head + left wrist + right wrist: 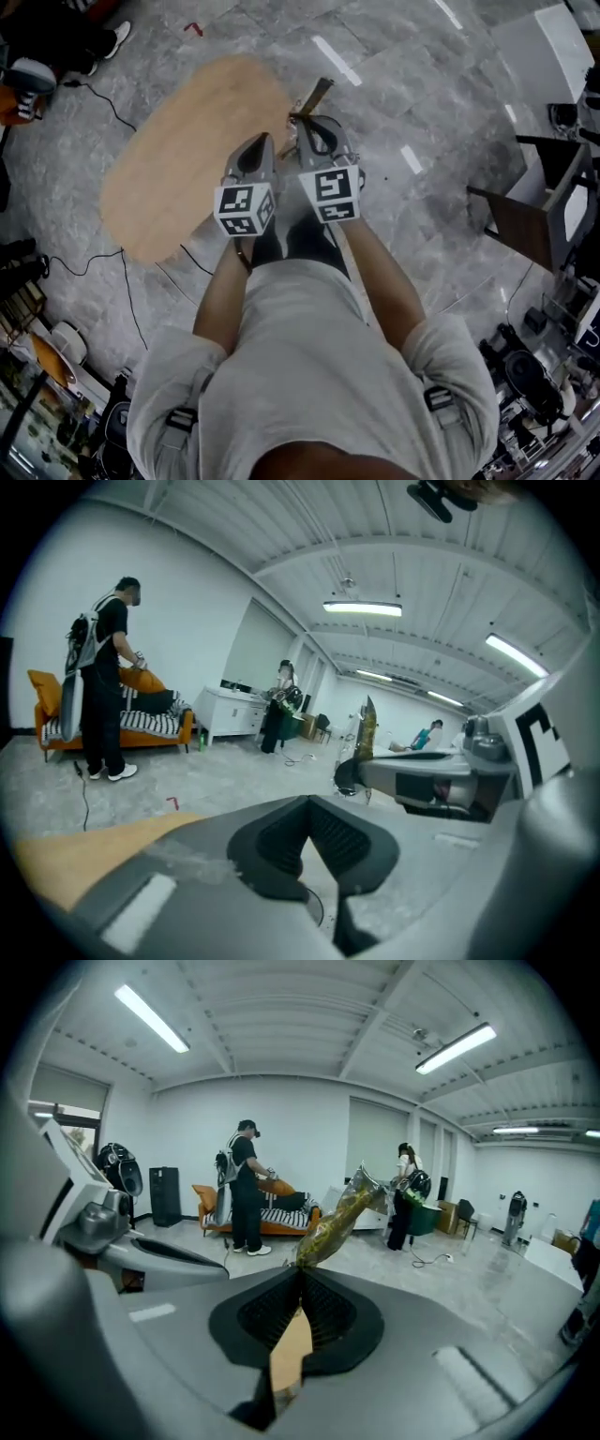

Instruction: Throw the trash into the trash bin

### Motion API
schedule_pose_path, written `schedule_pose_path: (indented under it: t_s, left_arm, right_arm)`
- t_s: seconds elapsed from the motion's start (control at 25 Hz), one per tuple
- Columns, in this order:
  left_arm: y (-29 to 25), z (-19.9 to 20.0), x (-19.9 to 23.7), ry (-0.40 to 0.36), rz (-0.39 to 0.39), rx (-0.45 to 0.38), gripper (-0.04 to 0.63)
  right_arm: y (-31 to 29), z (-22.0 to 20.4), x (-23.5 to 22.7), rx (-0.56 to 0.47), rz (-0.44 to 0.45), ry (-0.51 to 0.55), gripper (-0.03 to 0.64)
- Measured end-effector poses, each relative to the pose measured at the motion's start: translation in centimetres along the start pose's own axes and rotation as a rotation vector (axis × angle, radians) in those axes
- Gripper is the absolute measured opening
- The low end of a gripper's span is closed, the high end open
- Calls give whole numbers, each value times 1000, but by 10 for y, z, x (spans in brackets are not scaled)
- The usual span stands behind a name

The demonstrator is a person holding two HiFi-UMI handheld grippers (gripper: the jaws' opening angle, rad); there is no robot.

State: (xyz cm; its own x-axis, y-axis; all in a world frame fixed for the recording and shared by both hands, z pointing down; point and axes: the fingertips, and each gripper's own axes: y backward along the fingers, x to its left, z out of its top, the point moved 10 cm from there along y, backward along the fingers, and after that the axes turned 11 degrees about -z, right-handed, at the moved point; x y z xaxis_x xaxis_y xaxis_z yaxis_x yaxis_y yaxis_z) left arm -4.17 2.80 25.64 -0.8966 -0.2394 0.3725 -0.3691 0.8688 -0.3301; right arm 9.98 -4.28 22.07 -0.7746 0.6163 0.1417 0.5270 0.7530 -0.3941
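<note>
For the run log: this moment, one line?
right gripper: shut on crinkly gold-green plastic wrapper | left gripper: shut, empty | trash bin: unseen

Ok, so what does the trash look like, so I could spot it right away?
Find the big light-brown oval surface on the grey marble floor. Beside its right edge, the fingers of the right gripper pinch a long, crinkly, olive-gold plastic wrapper. It is the only thing sticking out of any fingers; the left gripper alongside holds nothing.
</note>
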Motion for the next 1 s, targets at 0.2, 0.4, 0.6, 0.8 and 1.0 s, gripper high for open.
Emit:
schedule_pose_path:
  t_s: [0.2, 0.4, 0.6, 0.8, 1.0]
  left_arm:
    - [-44, 5, -69, -84, -109, 18, 18]
    - [-72, -8, -122, -82, -145, 42, 18]
    - [-83, -31, -130, -65, -161, 96, 18]
    - [-99, -61, -109, -35, -164, 171, 18]
    - [-123, -88, -90, -41, -186, 212, 18]
  right_arm:
    - [48, -19, -71, -10, -115, -53, 17]
    - [83, -46, -120, 9, -153, -83, 17]
    - [79, -77, -133, 66, -170, -125, 17]
    - [69, -117, -133, 154, -193, -173, 17]
    - [48, -165, -137, 202, -199, -200, 17]
